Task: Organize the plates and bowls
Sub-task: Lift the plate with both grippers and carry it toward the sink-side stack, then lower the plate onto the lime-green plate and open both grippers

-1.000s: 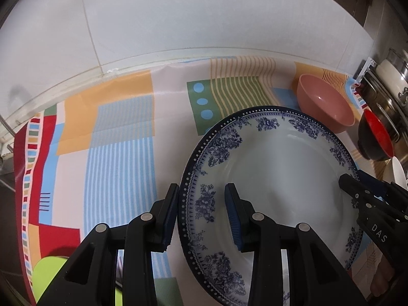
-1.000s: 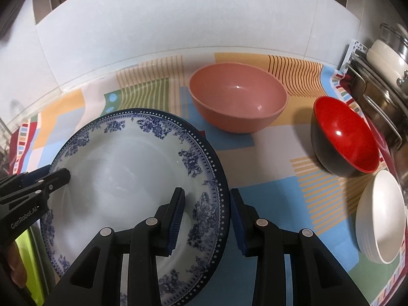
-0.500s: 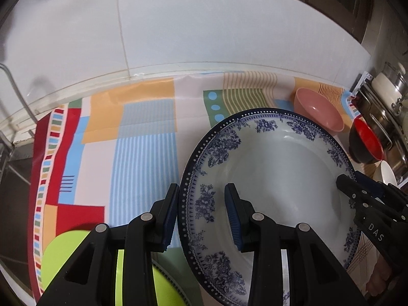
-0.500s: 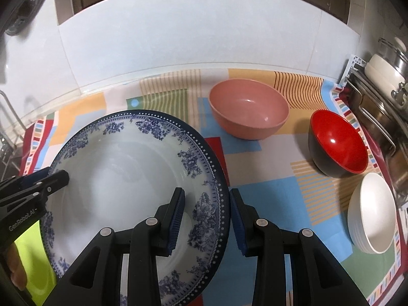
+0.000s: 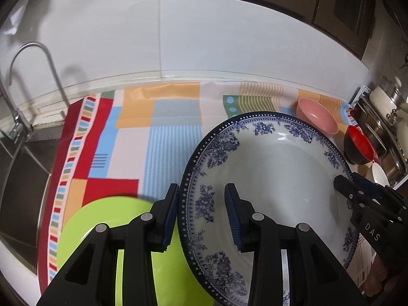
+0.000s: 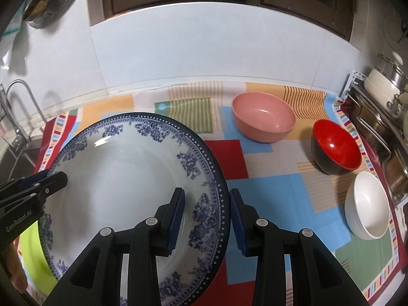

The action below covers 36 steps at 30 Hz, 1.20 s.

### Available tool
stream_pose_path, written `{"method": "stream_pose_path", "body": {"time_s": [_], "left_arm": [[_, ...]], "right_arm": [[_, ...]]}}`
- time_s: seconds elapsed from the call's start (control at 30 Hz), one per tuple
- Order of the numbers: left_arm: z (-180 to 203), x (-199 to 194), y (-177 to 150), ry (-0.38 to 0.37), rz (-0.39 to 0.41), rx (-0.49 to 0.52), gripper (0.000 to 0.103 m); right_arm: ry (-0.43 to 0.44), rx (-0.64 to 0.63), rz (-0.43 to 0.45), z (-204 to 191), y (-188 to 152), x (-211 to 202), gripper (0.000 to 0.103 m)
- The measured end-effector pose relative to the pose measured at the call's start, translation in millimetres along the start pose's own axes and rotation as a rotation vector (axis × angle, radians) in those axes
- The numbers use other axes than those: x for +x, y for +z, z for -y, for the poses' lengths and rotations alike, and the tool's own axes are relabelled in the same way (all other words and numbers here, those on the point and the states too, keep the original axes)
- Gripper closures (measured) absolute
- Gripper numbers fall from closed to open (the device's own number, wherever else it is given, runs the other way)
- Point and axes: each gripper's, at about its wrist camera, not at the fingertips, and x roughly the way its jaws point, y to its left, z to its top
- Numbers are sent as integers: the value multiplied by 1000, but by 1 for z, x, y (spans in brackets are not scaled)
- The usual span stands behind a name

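Left wrist view, left gripper (image 5: 201, 214) clamped on blue-patterned plate (image 5: 275, 178) rim, right gripper (image 6: 206, 219) gripping opposite rim, plate raised above green plate (image 5: 102, 229), patterned surface (image 5: 173, 137) below.

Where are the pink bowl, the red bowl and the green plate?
pink bowl (image 6: 264, 117), right wrist view, inner bottom.
red bowl (image 6: 336, 145), right wrist view, red inside.
green plate (image 5: 102, 219), left wrist view, bare left part.
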Motion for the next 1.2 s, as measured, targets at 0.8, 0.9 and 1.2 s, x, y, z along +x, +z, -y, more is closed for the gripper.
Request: {"method": "stream_pose_path", "body": {"time_s": [0.8, 0.9, 1.2], "left_arm": [[-105, -58, -64, 92, 15, -102, 67], [-118, -57, -68, 102, 7, -116, 67], [-150, -49, -81, 126, -28, -155, 67]], "right_arm": [[81, -141, 7, -103, -37, -35, 66], [94, -153, 1, -117, -42, -33, 66], [119, -190, -36, -154, -51, -19, 66]]}}
